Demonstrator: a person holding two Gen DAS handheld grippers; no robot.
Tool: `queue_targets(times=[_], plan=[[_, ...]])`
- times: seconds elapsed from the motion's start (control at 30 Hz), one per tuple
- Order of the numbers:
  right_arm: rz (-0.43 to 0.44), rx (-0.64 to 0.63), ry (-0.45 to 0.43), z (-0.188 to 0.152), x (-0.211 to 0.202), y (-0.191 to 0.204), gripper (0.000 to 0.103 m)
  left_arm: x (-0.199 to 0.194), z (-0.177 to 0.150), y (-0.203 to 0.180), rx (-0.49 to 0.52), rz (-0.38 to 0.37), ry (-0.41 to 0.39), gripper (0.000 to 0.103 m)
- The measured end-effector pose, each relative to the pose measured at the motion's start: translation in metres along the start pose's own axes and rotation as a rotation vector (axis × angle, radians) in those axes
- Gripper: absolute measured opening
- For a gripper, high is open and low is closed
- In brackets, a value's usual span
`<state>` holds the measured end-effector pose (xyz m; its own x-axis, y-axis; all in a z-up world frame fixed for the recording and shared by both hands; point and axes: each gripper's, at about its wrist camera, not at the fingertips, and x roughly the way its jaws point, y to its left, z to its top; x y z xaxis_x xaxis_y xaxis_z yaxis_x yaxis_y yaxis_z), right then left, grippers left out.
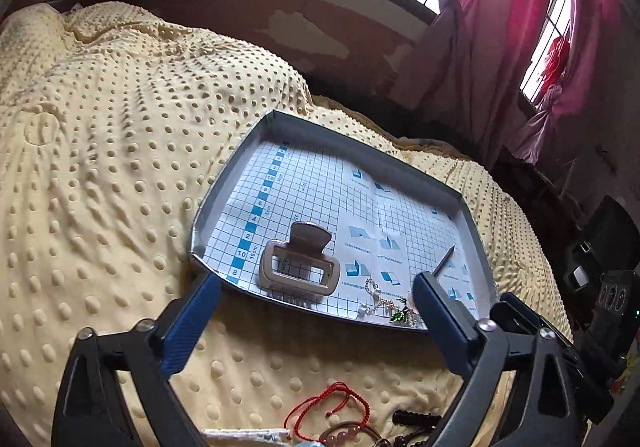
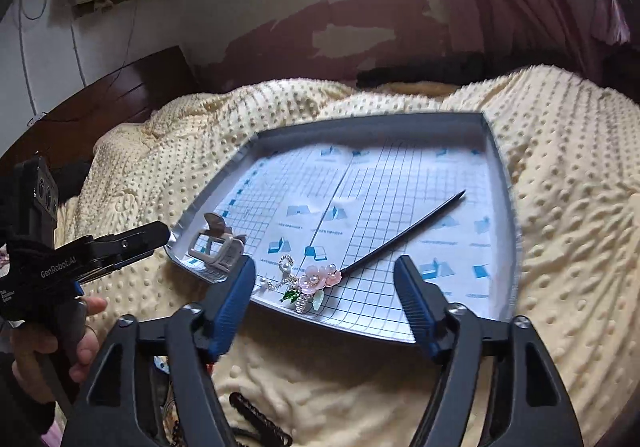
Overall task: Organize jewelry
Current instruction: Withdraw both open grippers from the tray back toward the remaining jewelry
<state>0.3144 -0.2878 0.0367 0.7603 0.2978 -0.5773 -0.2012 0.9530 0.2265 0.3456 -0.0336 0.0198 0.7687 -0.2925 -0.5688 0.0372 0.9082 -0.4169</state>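
hairpin point(image 2: 320, 279) just beyond right gripper point(image 2: 326, 277)

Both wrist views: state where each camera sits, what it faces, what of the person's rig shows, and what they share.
Left wrist: on the left gripper, looking across the bed at the tray; only its own open fingers show.
Right wrist: on the right gripper, facing the tray; its open fingers show, plus the left gripper and the hand holding it.
Shared: tray, hair claw, flower hairpin, blanket.
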Motion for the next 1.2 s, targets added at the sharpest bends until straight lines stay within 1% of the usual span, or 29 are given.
queue_targets(times=[0.07,0.13,0.17,0.27,0.3,0.33,0.47,0.6,0.67,0.9,1.07,1.2], plan=[[-0.010,-0.025,-0.046,-0.002,-0.020,0.003,0.081,-0.019,-0.004,0.000,-0.002,0.005,-0.046,0.103],[-0.016,-0.040,-0.086,-0.005,-0.038,0.006,0.095,-0.035,-0.010,-0.001,0.005,0.018,-0.070,0.103],[-0.016,-0.047,-0.109,-0.007,-0.048,0.007,0.096,-0.043,-0.012,-0.002,0.011,0.024,-0.080,0.103],[-0.015,-0.070,-0.173,-0.011,-0.076,0.016,0.098,-0.072,-0.025,-0.009,0.049,0.042,-0.129,0.103],[-0.014,-0.080,-0.194,-0.013,-0.086,0.021,0.101,-0.080,-0.029,-0.011,0.063,0.045,-0.148,0.103],[-0.013,-0.088,-0.212,-0.015,-0.094,0.025,0.102,-0.088,-0.033,-0.014,0.078,0.049,-0.167,0.103],[-0.014,-0.117,-0.278,-0.026,-0.129,0.042,0.102,-0.123,-0.054,-0.025,0.151,0.065,-0.226,0.103],[-0.001,-0.120,-0.322,-0.043,-0.160,0.051,0.102,-0.156,-0.074,-0.031,0.202,0.085,-0.284,0.103],[-0.003,-0.120,-0.325,-0.055,-0.171,0.055,0.102,-0.169,-0.084,-0.031,0.213,0.089,-0.299,0.103],[-0.017,-0.121,-0.294,-0.096,-0.202,0.059,0.102,-0.197,-0.124,-0.021,0.242,0.096,-0.285,0.103],[-0.021,-0.091,-0.276,-0.118,-0.217,0.063,0.102,-0.201,-0.149,-0.016,0.284,0.100,-0.248,0.103],[-0.012,-0.066,-0.217,-0.131,-0.215,0.062,0.102,-0.199,-0.163,-0.007,0.294,0.084,-0.207,0.103]])
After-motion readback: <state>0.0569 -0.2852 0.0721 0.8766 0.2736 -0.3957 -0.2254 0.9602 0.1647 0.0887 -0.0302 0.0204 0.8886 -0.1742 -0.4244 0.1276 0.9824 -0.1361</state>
